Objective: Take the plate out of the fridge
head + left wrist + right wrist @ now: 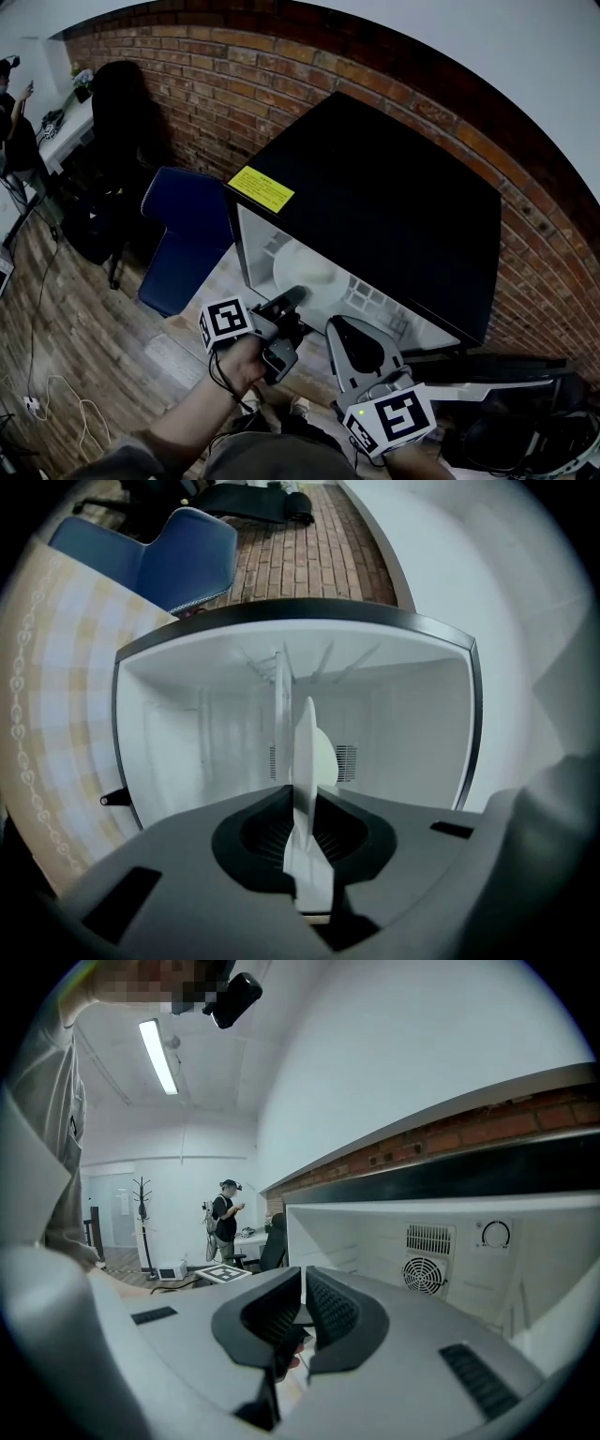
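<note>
Left gripper view: white plate (307, 761), seen edge-on and upright in this view, rim clamped between the pads of the left tongs (302, 797); the rest of the plate reaches into the white interior of the fridge (412, 724).

Head view: plate (314, 274) inside the open fridge (394, 197), lying on a white wire shelf (370, 300) near the front opening. Left tongs (292, 298) reach in from the front and grip the plate's near edge.

Right tongs (339, 328): just beside the left, in front of the fridge opening, apart from the plate. Right gripper view: right tongs (303, 1283) closed to a thin slit, nothing between the jaws.

Fridge: black top, yellow label (262, 188) at the front corner; round fan grille (419, 1274) and dial (495, 1234) on an inner wall.

Surroundings: red brick wall (281, 84) behind the fridge; blue chair (183, 234) to its left; wooden floor (66, 309); a person (225, 1218) standing well off.
</note>
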Demonstrator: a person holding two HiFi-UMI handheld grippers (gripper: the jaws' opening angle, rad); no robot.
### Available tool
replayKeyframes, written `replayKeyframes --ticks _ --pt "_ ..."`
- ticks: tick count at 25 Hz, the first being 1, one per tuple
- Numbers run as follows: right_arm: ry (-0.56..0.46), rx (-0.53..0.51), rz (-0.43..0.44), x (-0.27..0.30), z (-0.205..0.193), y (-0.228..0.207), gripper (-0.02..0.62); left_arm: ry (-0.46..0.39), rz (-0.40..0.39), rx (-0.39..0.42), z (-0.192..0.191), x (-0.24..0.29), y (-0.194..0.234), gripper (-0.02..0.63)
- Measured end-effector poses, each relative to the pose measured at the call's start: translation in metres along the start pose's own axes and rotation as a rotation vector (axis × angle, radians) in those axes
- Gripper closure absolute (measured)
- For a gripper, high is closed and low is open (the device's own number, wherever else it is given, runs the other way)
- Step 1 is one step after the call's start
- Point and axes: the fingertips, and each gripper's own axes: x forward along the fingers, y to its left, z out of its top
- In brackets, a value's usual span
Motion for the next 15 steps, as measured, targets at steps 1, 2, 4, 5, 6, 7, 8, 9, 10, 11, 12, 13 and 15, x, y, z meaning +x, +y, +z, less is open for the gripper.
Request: replayKeyframes --ticks 1,2,4,5,6,7,8,9,10,11,12,13,15 --pt "-0.007 -0.003 0.004 0.000 0.002 0.000 0.560 -0.005 -0.007 -0.012 0.000 -0.001 -0.003 0.552" --pt "-0.014 -0.006 0.008 -0.001 0.004 0.001 0.560 -0.010 -0.014 -0.019 -0.001 -0.004 -0.008 0.552" --pt "-0.025 -0.014 0.015 -0.004 0.009 0.005 0.560 -0.019 -0.027 -0.037 -0.003 -0.012 -0.017 0.554" --pt "-0.033 -0.018 0.018 -0.006 0.012 0.008 0.560 -0.024 -0.035 -0.044 -0.004 -0.018 -0.022 0.554" --pt "-0.044 -0.020 0.021 -0.006 0.016 0.010 0.560 -0.029 -0.045 -0.045 -0.004 -0.023 -0.029 0.554" --pt "-0.058 -0.021 0.026 -0.007 0.022 0.011 0.560 -0.034 -0.056 -0.041 -0.003 -0.029 -0.037 0.554" --pt "-0.073 -0.020 0.031 -0.008 0.027 0.013 0.560 -0.037 -0.066 -0.032 -0.003 -0.034 -0.045 0.554" --pt "-0.088 -0.021 0.035 -0.009 0.033 0.014 0.560 -0.040 -0.072 -0.020 -0.003 -0.039 -0.052 0.554" --pt "-0.103 -0.025 0.039 -0.011 0.039 0.016 0.560 -0.041 -0.075 -0.008 -0.003 -0.044 -0.059 0.555" --pt "-0.117 -0.029 0.043 -0.013 0.046 0.018 0.560 -0.043 -0.076 0.003 -0.004 -0.049 -0.066 0.555" --pt "-0.132 -0.034 0.046 -0.015 0.052 0.019 0.560 -0.046 -0.074 0.012 -0.005 -0.055 -0.071 0.555" --pt "-0.146 -0.038 0.050 -0.017 0.058 0.021 0.560 -0.050 -0.070 0.019 -0.005 -0.060 -0.075 0.555" --pt "-0.173 -0.047 0.059 -0.021 0.069 0.025 0.560 -0.065 -0.067 0.029 -0.004 -0.071 -0.080 0.555"
